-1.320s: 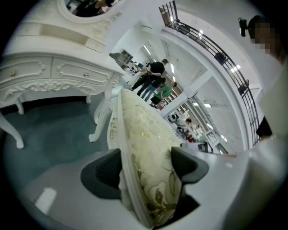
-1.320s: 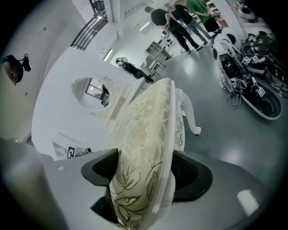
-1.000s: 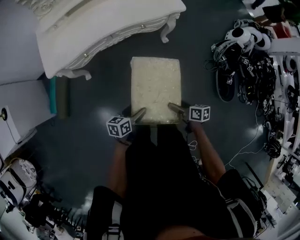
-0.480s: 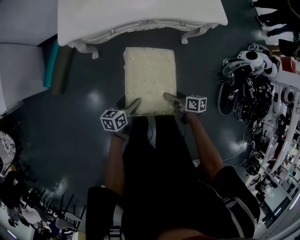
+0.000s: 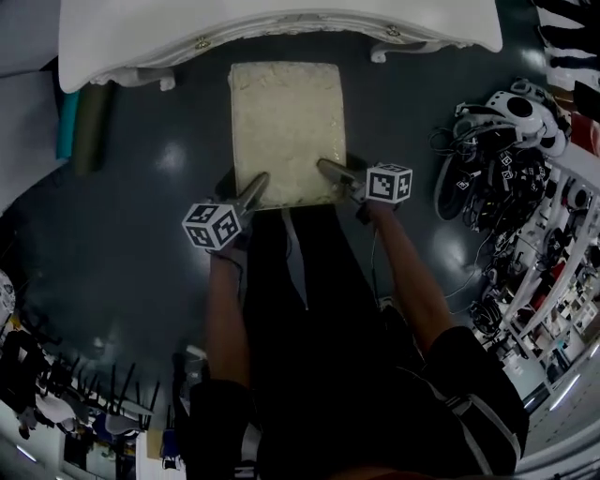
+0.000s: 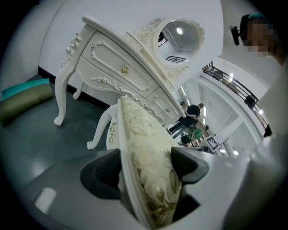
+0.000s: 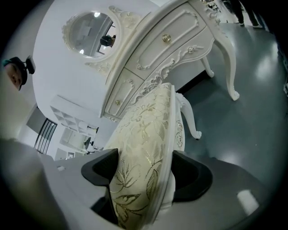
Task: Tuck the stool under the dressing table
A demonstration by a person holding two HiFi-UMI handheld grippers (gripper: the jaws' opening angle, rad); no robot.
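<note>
The stool (image 5: 284, 131) has a cream floral cushion and white carved legs, and stands on the dark floor with its far edge at the front of the white dressing table (image 5: 281, 23). My left gripper (image 5: 253, 190) is shut on the near left corner of the seat, and my right gripper (image 5: 328, 171) is shut on the near right corner. In the left gripper view the stool (image 6: 141, 143) sits clamped in the left gripper (image 6: 146, 168), with the dressing table (image 6: 112, 67) ahead. In the right gripper view the right gripper (image 7: 144, 173) pinches the stool (image 7: 148, 130) below the dressing table (image 7: 180, 45).
A rolled green mat (image 5: 80, 127) lies left of the table by the wall. Headsets and tangled cables (image 5: 497, 141) are piled on the floor at the right, beside shelving. The table's carved front legs (image 5: 145, 80) (image 5: 384, 54) flank the stool. An oval mirror (image 6: 177, 38) tops the table.
Both grippers have carried the stool forward toward the dressing table. Its far edge, well short of the table a second ago, now reaches the table's front between the legs.
</note>
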